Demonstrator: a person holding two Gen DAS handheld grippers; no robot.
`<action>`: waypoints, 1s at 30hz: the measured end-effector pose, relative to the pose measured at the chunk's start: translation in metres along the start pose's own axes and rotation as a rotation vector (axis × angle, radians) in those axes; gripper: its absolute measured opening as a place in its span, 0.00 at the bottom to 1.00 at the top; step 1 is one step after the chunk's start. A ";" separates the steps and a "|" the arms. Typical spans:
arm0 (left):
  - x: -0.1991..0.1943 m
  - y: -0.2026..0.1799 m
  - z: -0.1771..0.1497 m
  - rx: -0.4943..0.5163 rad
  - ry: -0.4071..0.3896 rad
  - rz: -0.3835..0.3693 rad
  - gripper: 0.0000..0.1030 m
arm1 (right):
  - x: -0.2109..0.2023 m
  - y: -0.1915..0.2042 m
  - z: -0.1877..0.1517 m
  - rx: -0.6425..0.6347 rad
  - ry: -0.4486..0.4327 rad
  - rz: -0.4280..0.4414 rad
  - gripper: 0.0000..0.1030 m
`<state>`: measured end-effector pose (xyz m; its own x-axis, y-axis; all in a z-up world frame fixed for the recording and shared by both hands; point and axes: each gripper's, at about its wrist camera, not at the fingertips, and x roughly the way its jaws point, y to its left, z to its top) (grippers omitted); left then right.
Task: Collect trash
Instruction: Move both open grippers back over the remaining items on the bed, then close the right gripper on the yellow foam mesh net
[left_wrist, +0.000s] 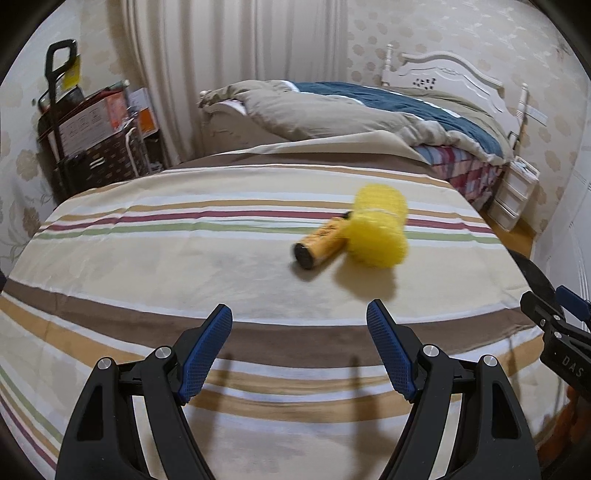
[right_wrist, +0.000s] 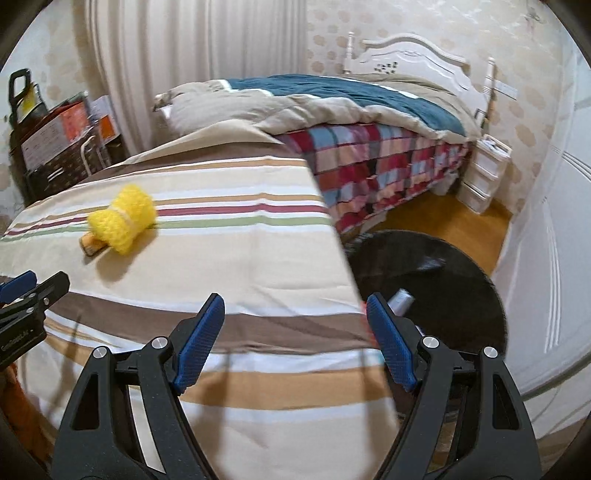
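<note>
Room: bedroom with floral wallpaper, pale curtains and a white headboard; a striped cream, brown and tan bedspread (left_wrist: 166, 236) covers the near bed surface.
Landmark: that striped bedspread; places below are given relative to it.
Trash on it: a fuzzy yellow mesh bundle (left_wrist: 378, 230) lies toward its far right part, touching an orange cylindrical tube with a black end cap (left_wrist: 320, 243) that pokes out on the bundle's left side.
Bin: a black round trash container (right_wrist: 454, 273) sits off the bedspread's right edge, low on the floor, with a grey item visible inside.
Left gripper (left_wrist: 299, 314): above the bedspread's near edge, fingers spread wide, holding nothing; the trash is ahead and slightly right, well apart.
Right gripper (right_wrist: 295, 306): over the bedspread's right edge, fingers spread, empty.
Step in hand: likely reaching for the yellow bundle.
Doing it well: approach low along the bedspread, straddle the soft bundle across its narrow waist, close gently so the tube is not knocked rolling, and avoid pinching cloth.
</note>
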<state>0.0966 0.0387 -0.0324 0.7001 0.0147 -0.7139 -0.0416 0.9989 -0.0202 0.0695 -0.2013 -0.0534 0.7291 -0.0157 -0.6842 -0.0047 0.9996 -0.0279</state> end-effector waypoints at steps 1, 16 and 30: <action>0.000 0.004 0.000 -0.006 0.000 0.007 0.73 | 0.001 0.006 0.001 0.000 0.004 0.020 0.75; -0.001 0.070 0.006 -0.080 -0.023 0.103 0.73 | 0.015 0.077 0.044 0.015 0.000 0.184 0.75; 0.006 0.102 0.009 -0.136 -0.009 0.124 0.73 | 0.064 0.129 0.067 -0.021 0.081 0.200 0.76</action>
<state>0.1030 0.1411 -0.0321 0.6901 0.1389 -0.7102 -0.2236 0.9743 -0.0268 0.1615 -0.0714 -0.0514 0.6546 0.1807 -0.7341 -0.1593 0.9822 0.0997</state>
